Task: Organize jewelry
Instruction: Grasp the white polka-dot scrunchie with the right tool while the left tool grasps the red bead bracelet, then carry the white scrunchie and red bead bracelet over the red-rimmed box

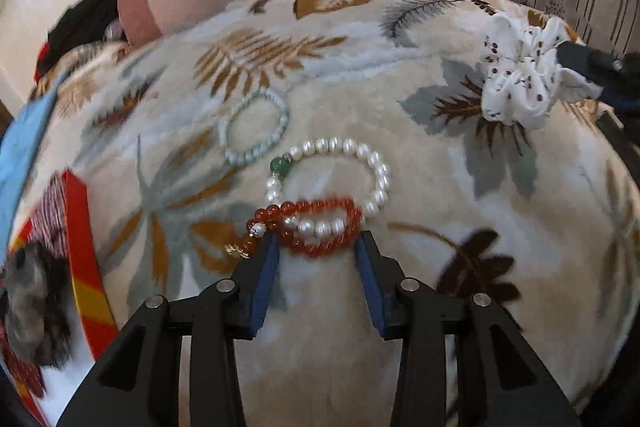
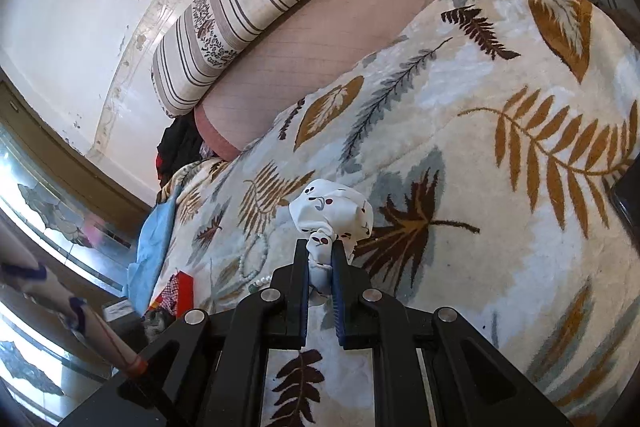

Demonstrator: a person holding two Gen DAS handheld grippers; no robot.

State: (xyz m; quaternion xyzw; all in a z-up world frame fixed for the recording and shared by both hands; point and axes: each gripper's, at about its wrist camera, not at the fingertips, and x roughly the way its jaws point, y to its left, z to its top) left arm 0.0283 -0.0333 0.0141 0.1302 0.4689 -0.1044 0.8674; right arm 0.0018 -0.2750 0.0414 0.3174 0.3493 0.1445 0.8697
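A red bead bracelet [image 1: 320, 225] lies on the leaf-print blanket [image 1: 440, 187], overlapping a white pearl bracelet [image 1: 362, 151] with one green bead. A pale green bead bracelet [image 1: 256, 125] lies just beyond them. My left gripper [image 1: 316, 247] is open, its blue pads on either side of the red bracelet. My right gripper [image 2: 321, 251] is shut on a white spotted scrunchie [image 2: 332, 211] and holds it over the blanket. The scrunchie also shows in the left wrist view [image 1: 520, 83] at the far right, held by the right gripper's fingers [image 1: 576, 61].
A red and yellow box [image 1: 86, 267] with a dark furry item [image 1: 32, 303] sits at the left edge, beside a blue cloth [image 1: 24, 143]. Striped pillows [image 2: 256, 7] and a pink bolster [image 2: 320, 47] lie at the bed's far end. A dark object [image 2: 628, 199] sits at right.
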